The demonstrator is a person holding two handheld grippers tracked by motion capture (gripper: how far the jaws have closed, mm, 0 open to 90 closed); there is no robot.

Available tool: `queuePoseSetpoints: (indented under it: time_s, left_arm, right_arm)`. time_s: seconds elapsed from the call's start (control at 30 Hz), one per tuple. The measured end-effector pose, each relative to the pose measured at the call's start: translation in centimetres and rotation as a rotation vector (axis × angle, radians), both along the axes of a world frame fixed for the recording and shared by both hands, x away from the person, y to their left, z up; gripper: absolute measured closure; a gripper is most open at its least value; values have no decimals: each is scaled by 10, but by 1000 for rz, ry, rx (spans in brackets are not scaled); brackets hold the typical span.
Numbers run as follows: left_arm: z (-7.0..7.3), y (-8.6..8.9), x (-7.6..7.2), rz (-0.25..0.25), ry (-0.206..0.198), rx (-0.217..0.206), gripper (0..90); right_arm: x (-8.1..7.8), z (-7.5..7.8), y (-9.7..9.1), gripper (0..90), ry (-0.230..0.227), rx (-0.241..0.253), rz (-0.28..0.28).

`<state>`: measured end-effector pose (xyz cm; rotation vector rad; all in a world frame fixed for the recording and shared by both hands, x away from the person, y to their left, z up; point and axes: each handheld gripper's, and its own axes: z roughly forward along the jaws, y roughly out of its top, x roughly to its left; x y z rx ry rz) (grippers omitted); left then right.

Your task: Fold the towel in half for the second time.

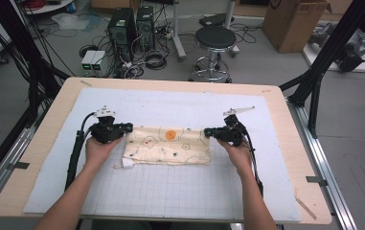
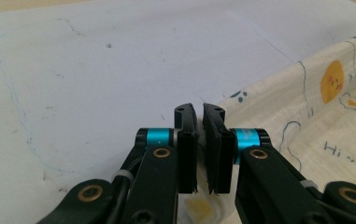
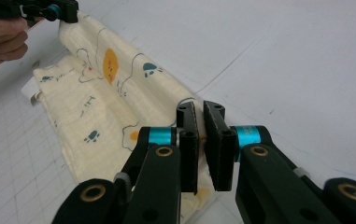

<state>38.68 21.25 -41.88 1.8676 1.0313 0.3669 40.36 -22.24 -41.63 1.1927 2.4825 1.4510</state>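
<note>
A cream cloth [image 1: 168, 143] printed with an orange sun and blue paw marks lies folded into a long strip on the white mat. My left gripper [image 1: 128, 127] is at the strip's far left corner, shut on the cloth [image 2: 316, 107] edge, which runs off to the right of the left gripper [image 2: 199, 109]. My right gripper [image 1: 208, 130] is at the far right corner. In the right gripper view the right gripper [image 3: 200, 108] has its jaws pressed together over the cloth [image 3: 101, 93] corner. The left gripper [image 3: 49, 10] shows far off, lifting its corner slightly.
The white gridded mat [image 1: 170, 191] covers most of the wooden table [image 1: 51, 120]. A white label [image 1: 127, 163] sticks out at the cloth's near left corner. Beyond the table stand a stool [image 1: 214, 40], computer towers [image 1: 122, 26] and a cardboard box [image 1: 292, 21].
</note>
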Motion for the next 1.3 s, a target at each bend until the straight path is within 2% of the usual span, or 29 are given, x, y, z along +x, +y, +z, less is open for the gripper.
queuePoseSetpoints:
  time_s: [0.07, 0.2, 0.3, 0.57, 0.7, 0.77, 0.9, 1.03, 1.13, 1.3]
  left_arm:
    - [1, 0, -3, -6, -8, -6, 837]
    - [-1, 3, -9, -29, -11, 11, 836]
    - [-3, 5, -14, -34, -4, -3, 836]
    - [-4, 7, -30, -61, -26, -13, 833]
    - [-5, 5, -36, -92, -25, 29, 829]
    - [-3, 3, -40, -113, -43, 57, 827]
    - [-2, 0, -46, -138, -50, 89, 827]
    - [-7, 3, -52, -134, -49, 71, 827]
    - [-12, 4, -57, -152, -38, 79, 827]
    - [-16, 4, -64, -179, -31, 89, 824]
  right_arm:
    - [-2, 0, 1, 847, -4, -2, 7]
    - [-9, 1, -2, 847, -2, 21, 19]
    - [-14, 0, 0, 847, -11, 22, 32]
    - [-26, 0, -1, 847, -7, 23, 47]
    - [-31, -3, 2, 846, -12, -11, 66]
    - [-33, -4, 2, 846, -17, -22, 68]
    - [-37, -7, 0, 846, -13, -20, 63]
    - [-43, -8, 1, 844, -20, -31, 75]
    - [-48, -10, 4, 843, -19, -57, 89]
    - [-53, -12, 4, 838, -26, -67, 95]
